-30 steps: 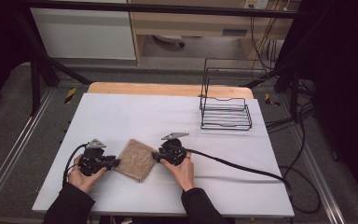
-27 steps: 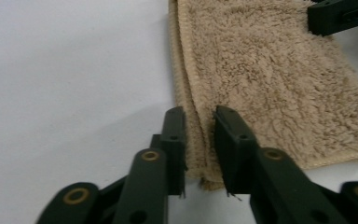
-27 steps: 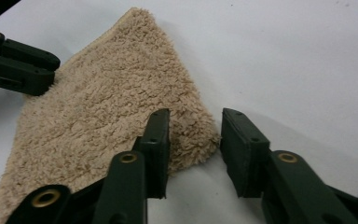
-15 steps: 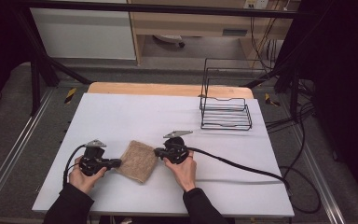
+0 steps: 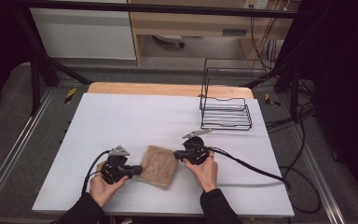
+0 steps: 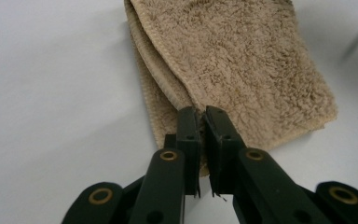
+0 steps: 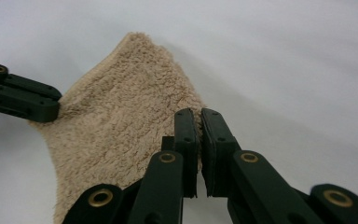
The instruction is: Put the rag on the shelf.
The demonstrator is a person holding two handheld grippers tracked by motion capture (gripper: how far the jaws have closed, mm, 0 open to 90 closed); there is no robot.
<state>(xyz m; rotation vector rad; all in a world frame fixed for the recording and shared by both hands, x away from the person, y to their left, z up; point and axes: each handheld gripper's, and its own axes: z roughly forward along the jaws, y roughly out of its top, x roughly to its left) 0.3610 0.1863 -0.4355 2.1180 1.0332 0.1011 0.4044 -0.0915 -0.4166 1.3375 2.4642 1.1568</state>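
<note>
1. Left gripper [image 5: 135, 171] pinches the towel's [image 5: 159, 165] left edge, jaws pressed together on the folded layers after just closing a little wider apart.
2. Right gripper [image 5: 177, 156] pinches the towel's upper right corner, jaws nearly together on the cloth.
3. Folded tan towel sits near the front edge of the white tabletop [image 5: 135, 119], about midway along it, between the two hands.
4. Black wire rack [image 5: 225, 112] stands well apart at the back right corner.
</note>
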